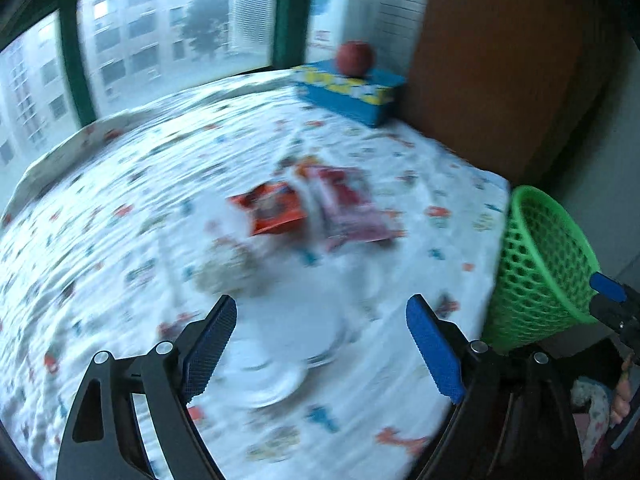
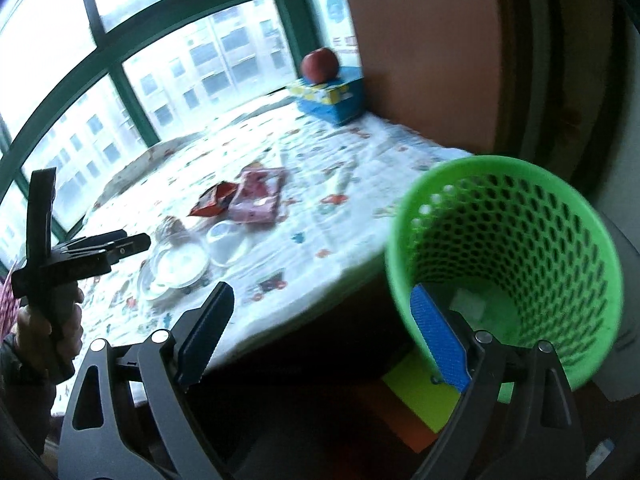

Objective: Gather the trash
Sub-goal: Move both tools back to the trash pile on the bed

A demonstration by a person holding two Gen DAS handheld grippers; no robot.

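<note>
An orange snack wrapper [image 1: 274,210] and a pink wrapper [image 1: 352,206] lie mid-table on the patterned cloth; both also show in the right wrist view, orange [image 2: 214,200] and pink [image 2: 258,196]. Clear plastic cups and lids [image 2: 200,256] and a crumpled bit [image 2: 170,228] lie nearer the front; they are blurred in the left wrist view [image 1: 280,360]. My left gripper [image 1: 320,348] is open and empty above the clear plastic. My right gripper [image 2: 324,340] is open, its right finger inside the rim of the green mesh basket [image 2: 520,248], tilted off the table's right edge [image 1: 536,264].
A blue tissue box [image 1: 348,94] with a red apple [image 1: 354,58] on it stands at the far right corner, next to a brown wooden panel [image 1: 500,60]. Windows run along the far side. The table edge [image 2: 320,292] drops off at the right front.
</note>
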